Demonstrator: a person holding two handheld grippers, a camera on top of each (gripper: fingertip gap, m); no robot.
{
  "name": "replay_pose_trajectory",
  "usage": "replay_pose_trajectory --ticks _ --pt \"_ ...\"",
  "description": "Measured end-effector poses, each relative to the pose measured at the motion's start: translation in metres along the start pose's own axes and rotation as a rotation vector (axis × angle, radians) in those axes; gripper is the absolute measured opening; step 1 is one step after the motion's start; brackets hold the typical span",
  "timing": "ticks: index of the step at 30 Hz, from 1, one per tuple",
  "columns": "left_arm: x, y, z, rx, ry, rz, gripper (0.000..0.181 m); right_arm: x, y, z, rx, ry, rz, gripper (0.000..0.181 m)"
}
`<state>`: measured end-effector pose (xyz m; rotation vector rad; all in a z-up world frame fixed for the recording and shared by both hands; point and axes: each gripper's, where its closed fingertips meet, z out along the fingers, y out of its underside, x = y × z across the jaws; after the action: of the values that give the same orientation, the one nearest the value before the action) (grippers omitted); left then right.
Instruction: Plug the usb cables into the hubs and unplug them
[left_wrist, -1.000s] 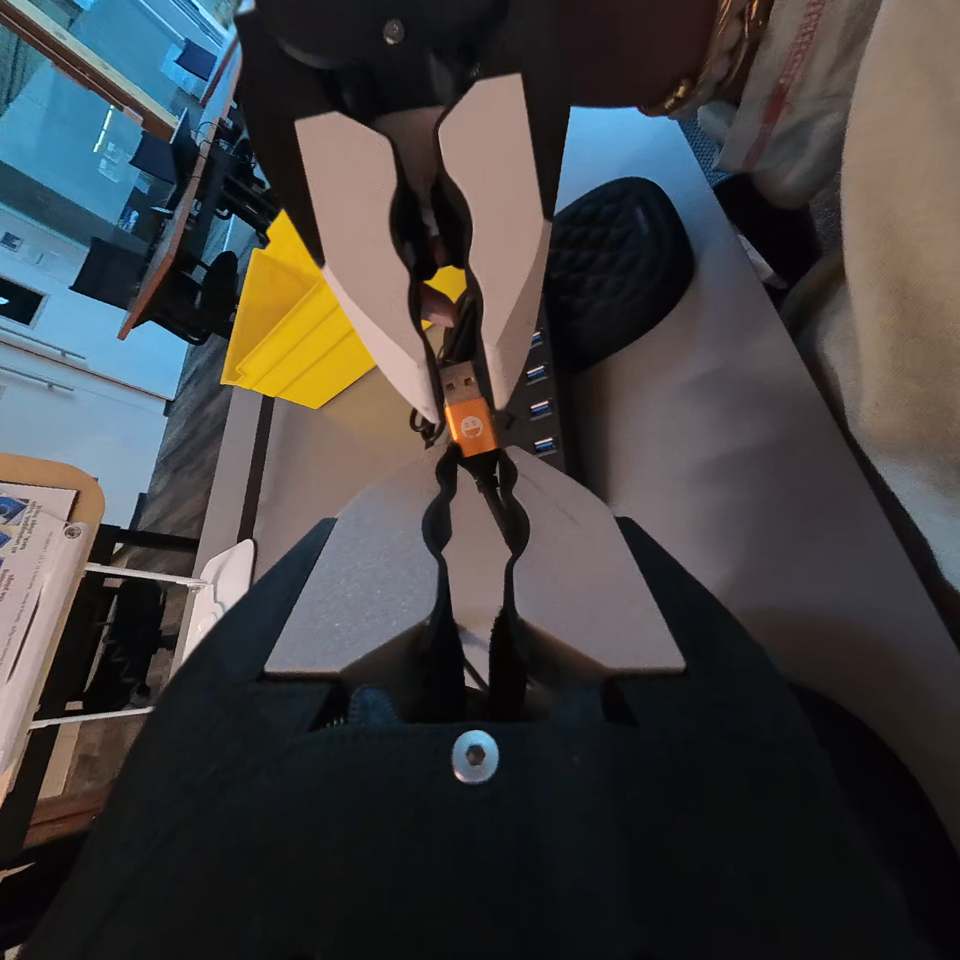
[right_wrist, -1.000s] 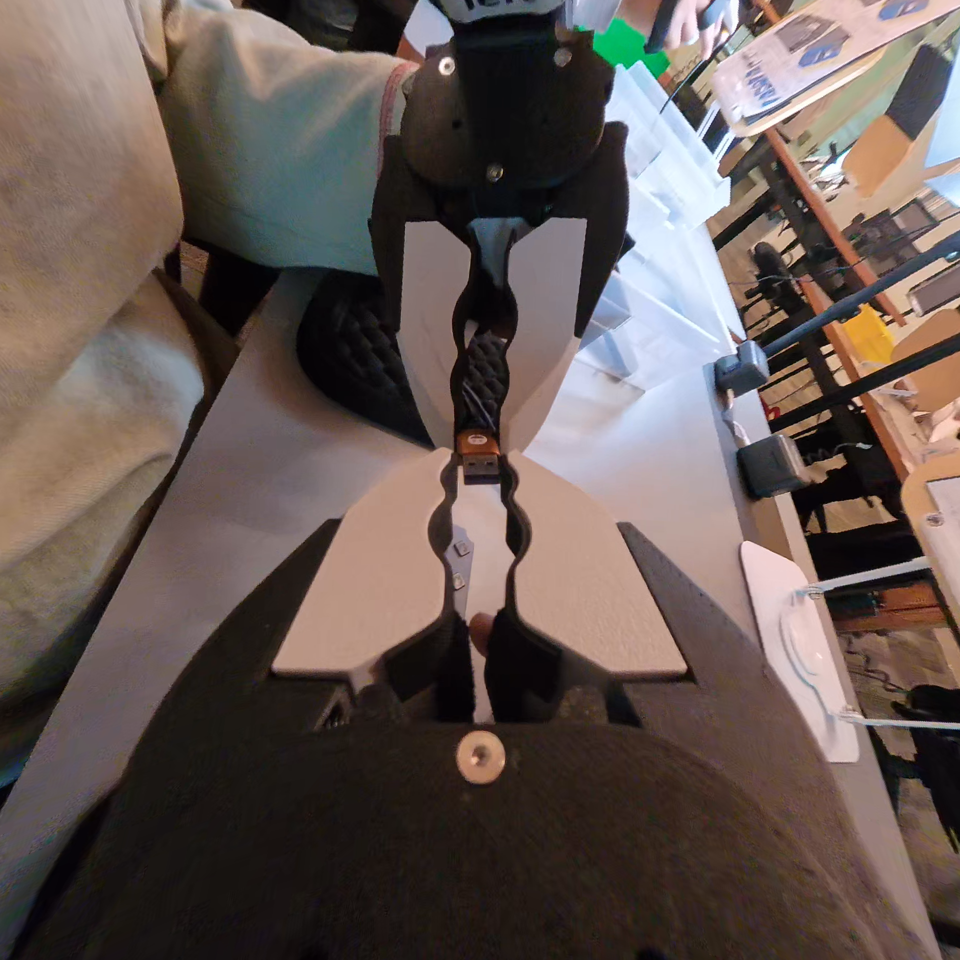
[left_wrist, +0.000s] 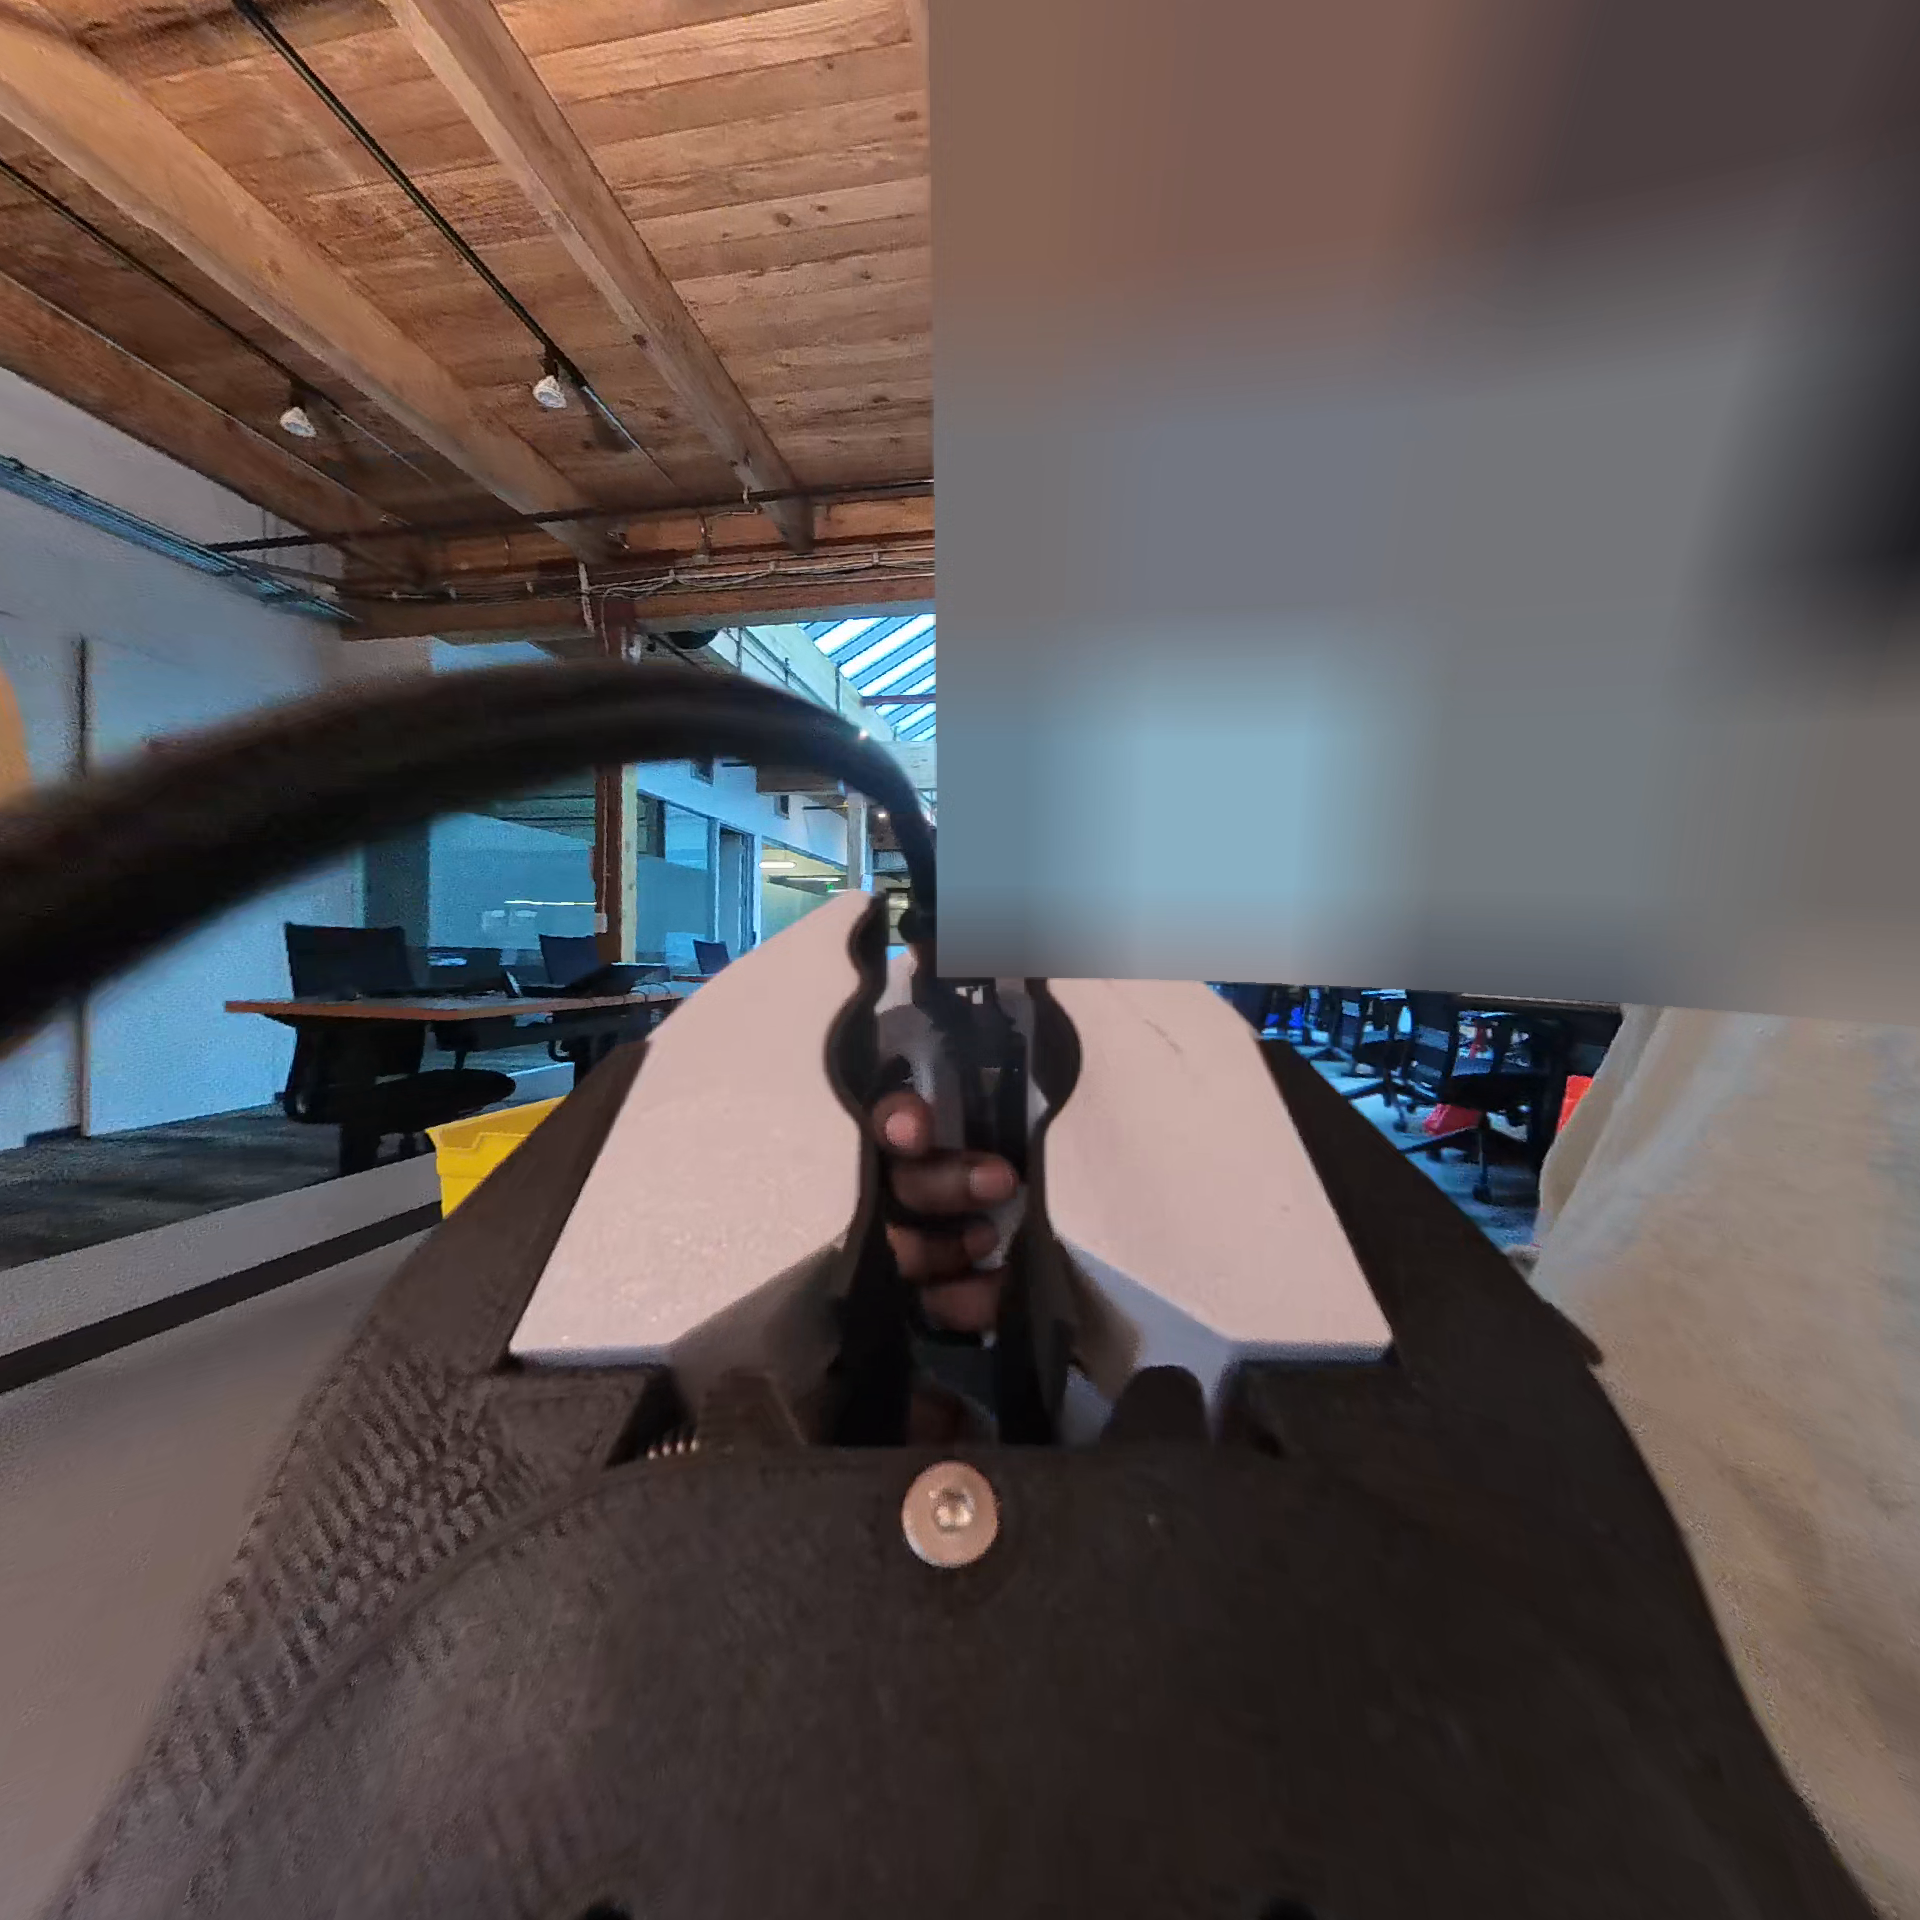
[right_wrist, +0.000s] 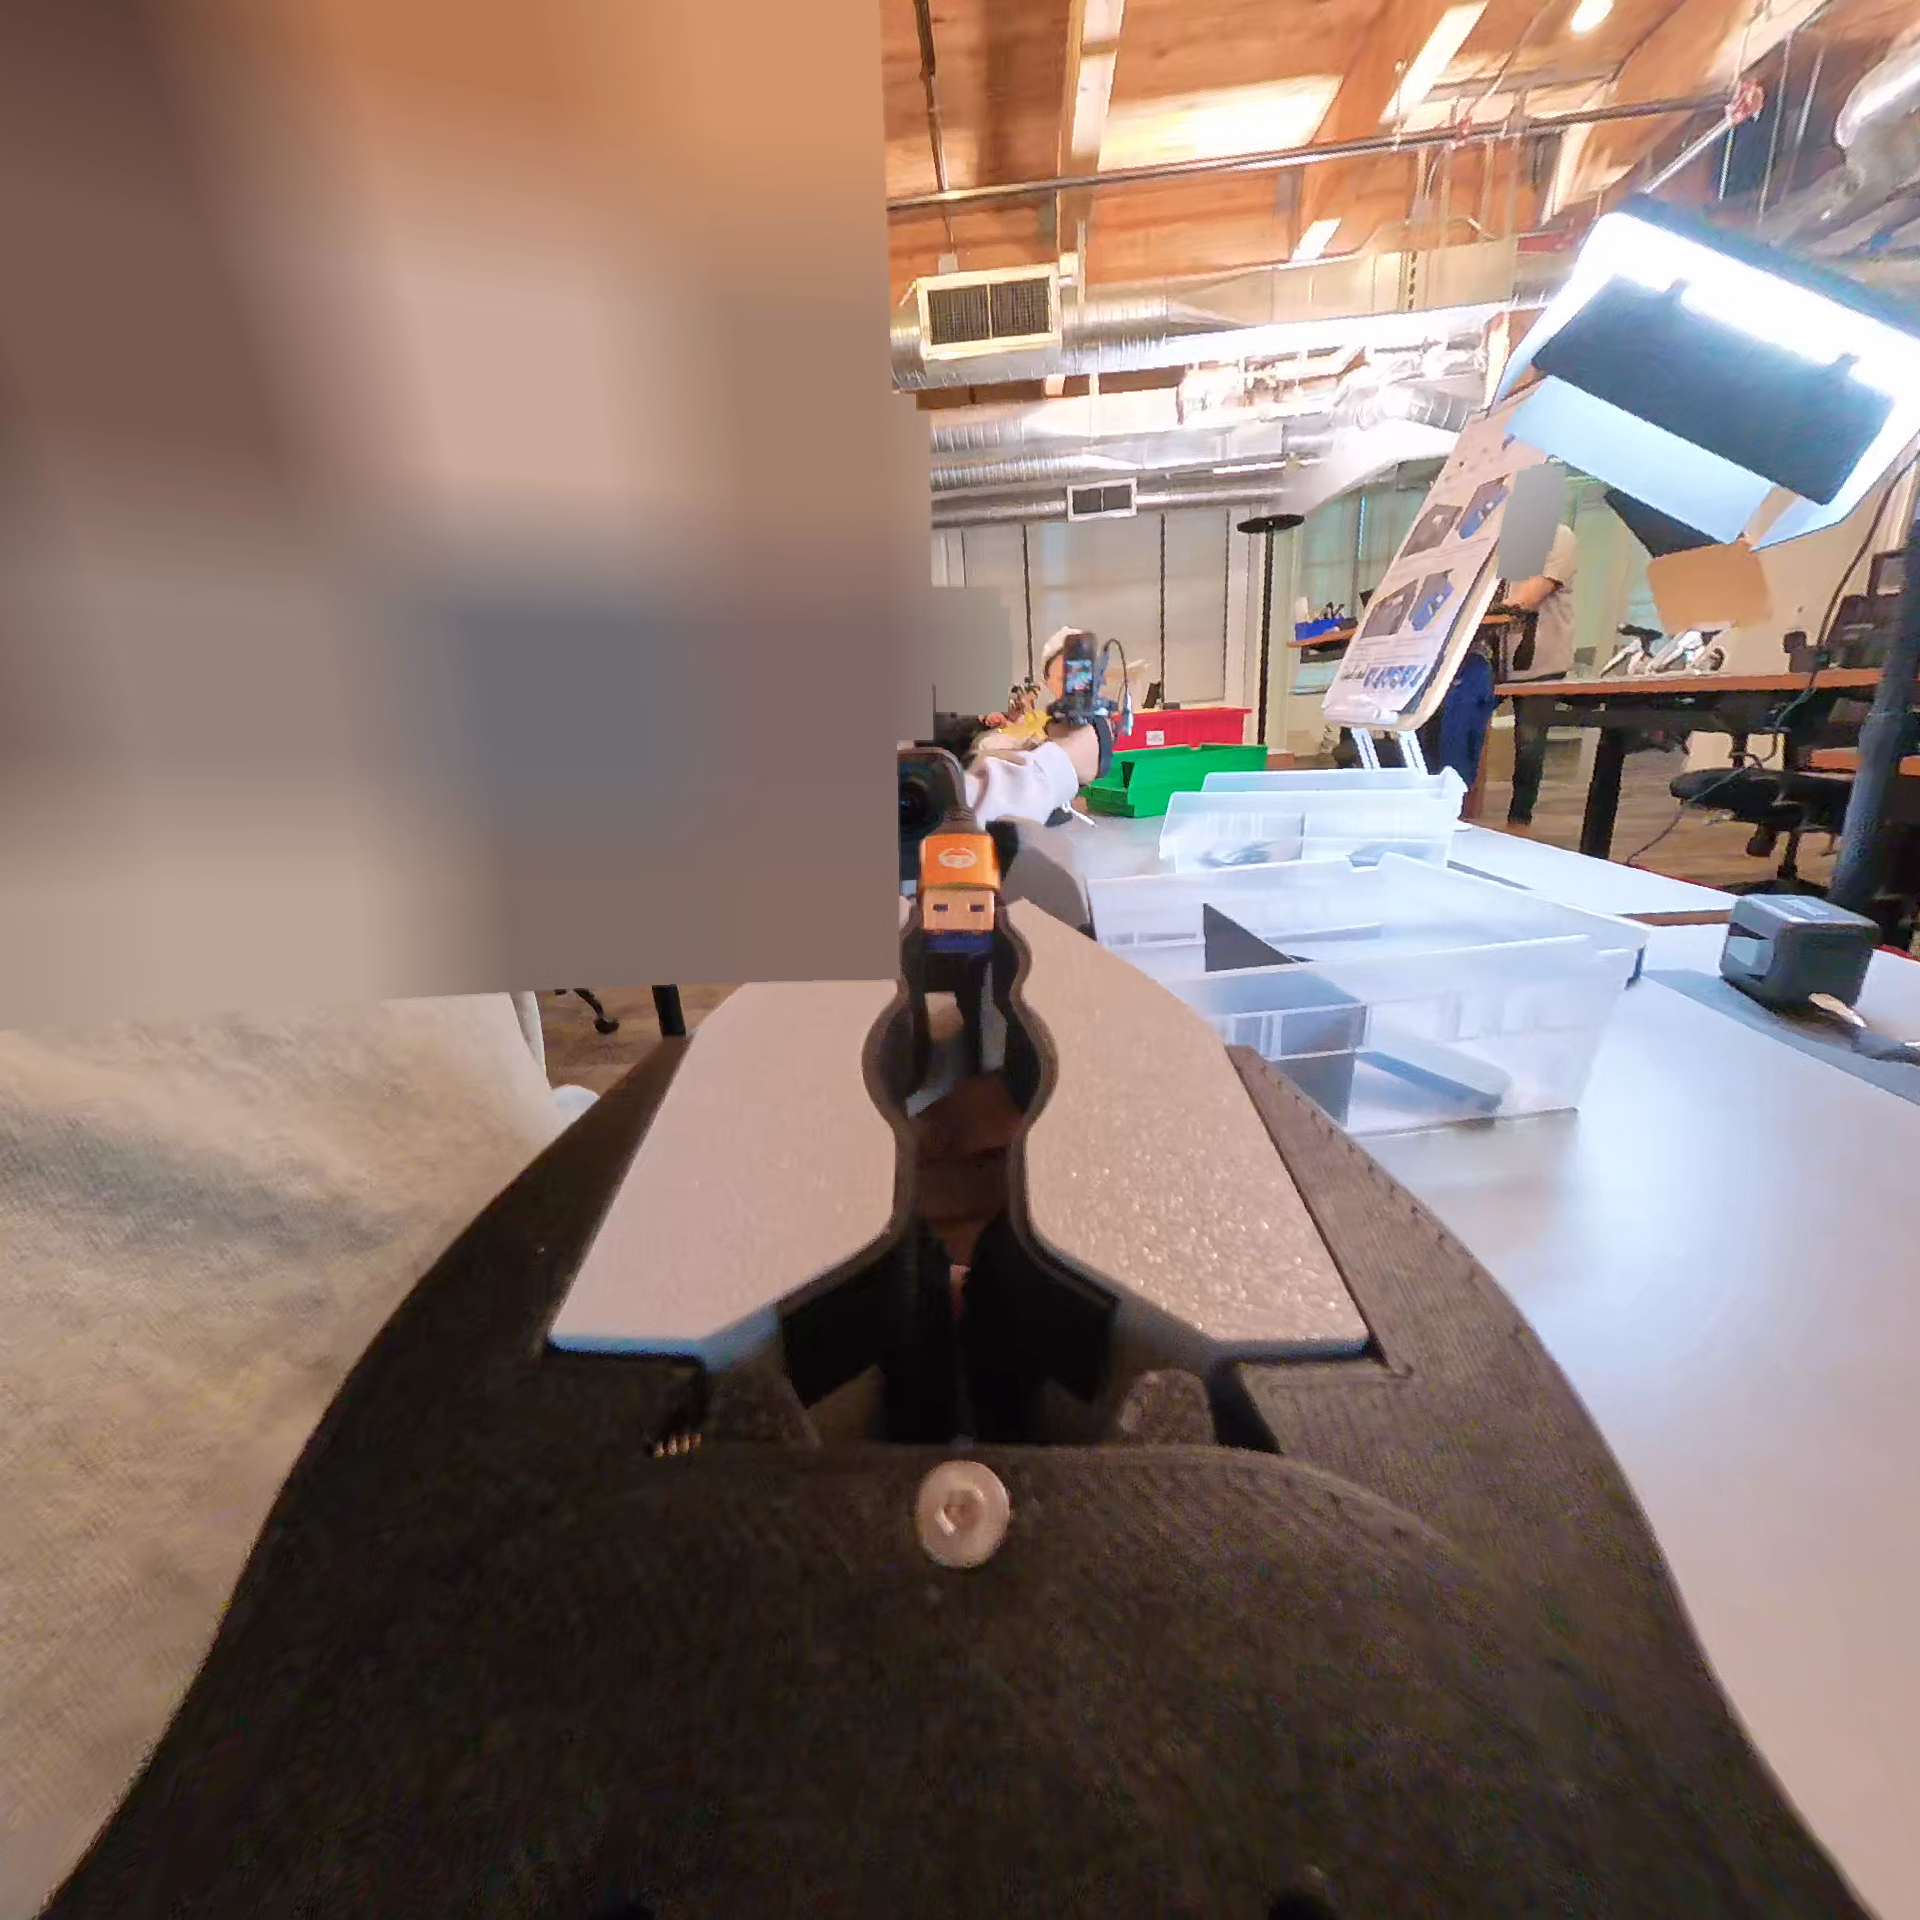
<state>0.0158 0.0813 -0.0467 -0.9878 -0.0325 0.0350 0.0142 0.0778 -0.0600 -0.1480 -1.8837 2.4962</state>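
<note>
Both grippers have swung up off the desk; the right gripper (right_wrist: 961, 940) now pinches the orange plug (right_wrist: 958, 886), the left gripper (left_wrist: 951, 997) looks closed on the black cable (left_wrist: 416, 743), so plugging is paused.

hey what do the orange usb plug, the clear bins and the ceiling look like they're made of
USB plug: the orange shell looks like satin anodised metal, though it could be plastic, and the tip is bright sheet metal. It sits at the tip of the right claw.
Clear bins: translucent, slightly frosted moulded plastic, since the dark dividers show through the walls.
Ceiling: bare wood planks and beams with visible grain and knots.
</note>
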Motion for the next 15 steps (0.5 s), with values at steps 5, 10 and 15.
replay_pose_trajectory --ticks 5,10,15 --pt "-0.001 0.003 -0.002 -0.042 -0.008 -0.027 0.017 -0.001 0.003 0.001 0.006 0.002 -0.002 0.012" --pt "0.004 0.002 -0.001 -0.054 0.021 -0.024 0.014 -0.006 0.006 -0.001 -0.012 -0.014 -0.004 0.012" --pt "0.009 0.004 -0.006 -0.137 0.048 0.06 0.015 -0.001 0.02 -0.047 -0.342 0.096 -0.224 0.042"
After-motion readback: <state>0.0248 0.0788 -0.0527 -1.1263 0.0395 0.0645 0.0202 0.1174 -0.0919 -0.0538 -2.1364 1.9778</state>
